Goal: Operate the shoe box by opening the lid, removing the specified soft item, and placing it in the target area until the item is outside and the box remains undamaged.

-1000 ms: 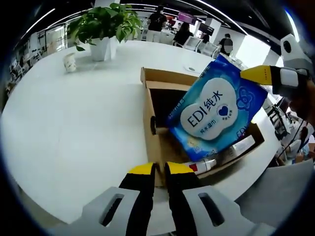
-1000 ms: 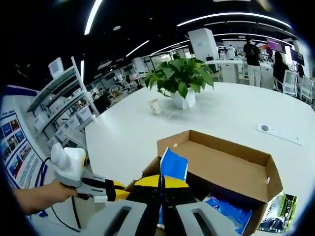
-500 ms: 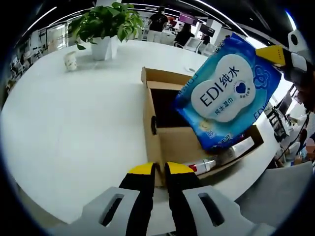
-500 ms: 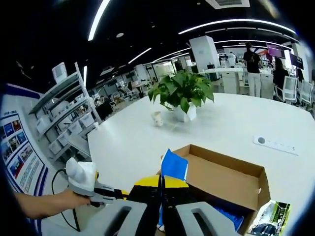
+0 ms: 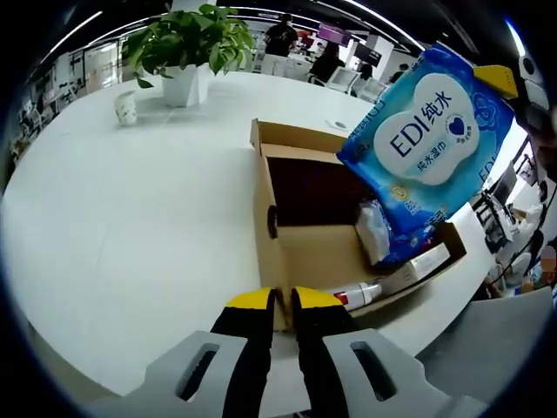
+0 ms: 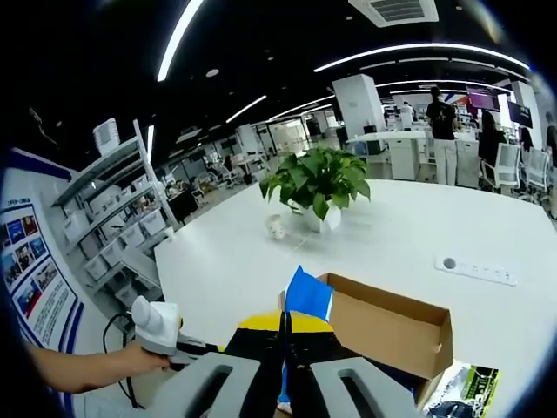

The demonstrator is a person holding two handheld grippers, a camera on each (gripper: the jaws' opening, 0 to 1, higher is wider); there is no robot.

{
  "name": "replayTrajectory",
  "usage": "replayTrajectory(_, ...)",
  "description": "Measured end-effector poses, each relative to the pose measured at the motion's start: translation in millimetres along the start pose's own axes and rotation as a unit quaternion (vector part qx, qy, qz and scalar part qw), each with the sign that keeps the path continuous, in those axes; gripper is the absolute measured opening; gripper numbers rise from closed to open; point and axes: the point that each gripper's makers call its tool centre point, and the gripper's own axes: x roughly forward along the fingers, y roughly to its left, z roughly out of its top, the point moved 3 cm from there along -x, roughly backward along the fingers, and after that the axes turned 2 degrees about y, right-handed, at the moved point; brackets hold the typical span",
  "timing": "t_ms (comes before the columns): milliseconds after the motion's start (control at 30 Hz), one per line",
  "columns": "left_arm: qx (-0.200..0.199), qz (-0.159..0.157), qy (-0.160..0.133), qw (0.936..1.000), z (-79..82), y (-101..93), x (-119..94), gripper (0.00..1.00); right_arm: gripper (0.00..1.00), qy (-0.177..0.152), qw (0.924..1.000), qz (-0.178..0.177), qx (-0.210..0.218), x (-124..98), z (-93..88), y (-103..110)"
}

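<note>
**Wipes pack clears the box**

Above the white round table (image 5: 113,218), the open brown cardboard shoe box (image 5: 305,252) sits lidless. The right gripper (image 6: 285,329), jaws clamped, holds the blue soft wet-wipes pack (image 5: 426,139) aloft; the left gripper (image 5: 277,300) hovers pinched, empty. Next, judged: lowering it onto the table.

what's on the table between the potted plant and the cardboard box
In the left gripper view, a small cup stands beside the potted plant; otherwise bare white table up to the cardboard box.
</note>
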Motion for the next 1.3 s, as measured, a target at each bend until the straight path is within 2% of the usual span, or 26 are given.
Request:
replayTrajectory(400,-0.005,0.003,0.000,1.0000,-0.9,-2.5,-2.4,0.06,0.00,-0.013,0.9997,-0.014,0.015,-26.8,9.7,-20.8)
replayTrajectory(1000,-0.005,0.009,0.003,0.9999,-2.1,-6.9,-5.9,0.06,0.00,-0.038,0.9966,-0.062,0.039,-73.2,13.3,-78.2)
replayTrajectory(1300,-0.006,0.014,0.003,0.9999,-2.1,-7.7,-6.8,0.06,0.00,-0.046,0.9946,-0.079,0.048,-94.9,11.1,-98.6)
